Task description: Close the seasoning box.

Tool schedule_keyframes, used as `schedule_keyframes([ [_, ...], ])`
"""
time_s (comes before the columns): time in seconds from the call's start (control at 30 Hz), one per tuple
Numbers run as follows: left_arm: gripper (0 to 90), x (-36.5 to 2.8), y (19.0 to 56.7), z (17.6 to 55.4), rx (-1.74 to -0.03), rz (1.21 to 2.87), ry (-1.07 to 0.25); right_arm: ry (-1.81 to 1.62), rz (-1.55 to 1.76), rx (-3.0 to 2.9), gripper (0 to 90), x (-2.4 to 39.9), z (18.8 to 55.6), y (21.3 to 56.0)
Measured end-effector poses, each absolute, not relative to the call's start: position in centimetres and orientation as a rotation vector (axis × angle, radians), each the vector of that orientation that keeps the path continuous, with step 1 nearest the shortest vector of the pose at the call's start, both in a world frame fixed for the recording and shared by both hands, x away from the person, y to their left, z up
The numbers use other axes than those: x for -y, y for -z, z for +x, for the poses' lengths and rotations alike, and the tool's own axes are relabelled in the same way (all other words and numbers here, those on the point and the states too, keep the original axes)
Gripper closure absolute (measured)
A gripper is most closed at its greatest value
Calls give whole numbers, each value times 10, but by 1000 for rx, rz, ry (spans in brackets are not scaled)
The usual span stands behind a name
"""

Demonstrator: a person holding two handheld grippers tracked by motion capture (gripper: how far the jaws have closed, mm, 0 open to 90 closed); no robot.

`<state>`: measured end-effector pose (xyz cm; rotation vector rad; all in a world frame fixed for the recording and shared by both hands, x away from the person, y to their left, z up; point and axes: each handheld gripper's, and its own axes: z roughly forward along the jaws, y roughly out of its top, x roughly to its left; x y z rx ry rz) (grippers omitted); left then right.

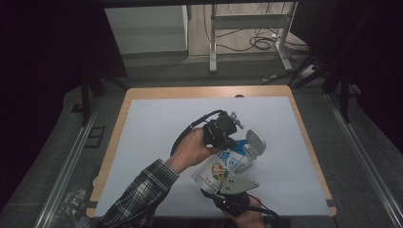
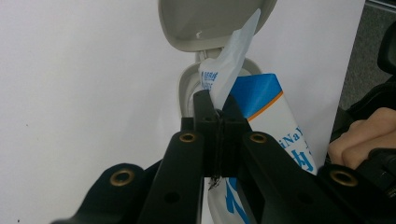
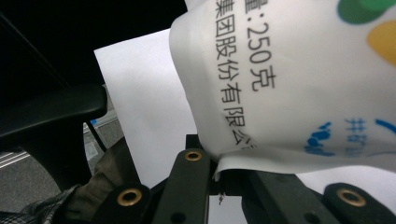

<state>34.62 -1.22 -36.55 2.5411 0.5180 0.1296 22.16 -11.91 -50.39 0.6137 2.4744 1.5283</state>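
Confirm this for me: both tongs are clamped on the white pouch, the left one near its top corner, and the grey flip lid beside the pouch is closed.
One detail is wrong: the grey flip lid stands open, hinged back from its base, as the left gripper view shows. The rest holds: the left tongs pinch the white pouch near its top corner, and the right tongs are clamped on its bottom edge.

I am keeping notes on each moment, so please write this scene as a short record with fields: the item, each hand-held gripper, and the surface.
item: white and blue printed pouch, a soft pack with a flip lid standing open
left hand-held gripper: shut on a white sheet that comes out of the opening under the lid
right hand-held gripper: shut on the pouch's bottom edge
pouch position: held between the two grippers, above the table
surface: white sheet on a wooden table
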Motion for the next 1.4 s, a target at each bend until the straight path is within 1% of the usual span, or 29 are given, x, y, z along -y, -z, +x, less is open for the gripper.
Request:
schedule_keyframes([
  [0.4,896,19,364,355,-498,2611,-88,-1543,591,-2477,890,116,222,501],
  [1.4,896,38,361,364,-465,2741,-87,-1574,540,-2460,890,115,227,492],
])
